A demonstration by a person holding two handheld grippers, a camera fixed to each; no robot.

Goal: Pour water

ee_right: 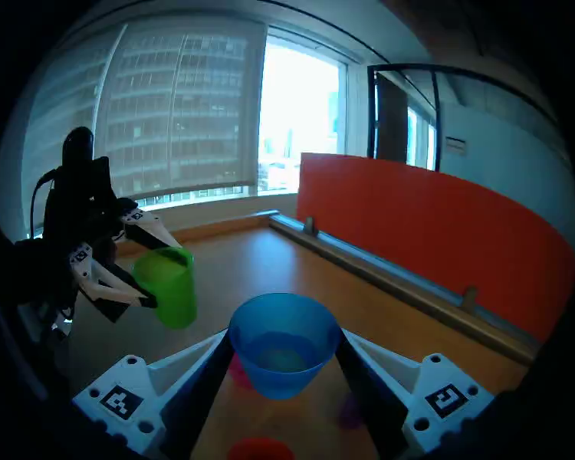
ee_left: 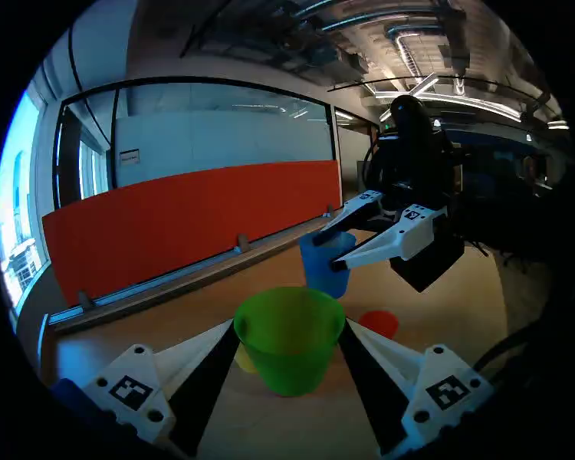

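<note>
left gripper (ee_left: 289,330) fingers pinch green cup (ee_left: 289,353) | right gripper (ee_right: 285,337) fingers pinch blue cup (ee_right: 284,368) (water inside), 1 o'clock of green, apart | we want blue's lip over green's rim, tilt slow

Yellow item (ee_left: 245,360) mostly hidden behind green cup (ee_left: 290,349), can't ID. Red cup (ee_left: 381,322) partly behind a finger of left gripper (ee_left: 290,326). Right gripper view: red rim (ee_right: 261,448) cut off at bottom edge; pink item (ee_right: 238,373) mostly behind blue cup (ee_right: 284,353); purple blob (ee_right: 349,414) too blurred.
</note>
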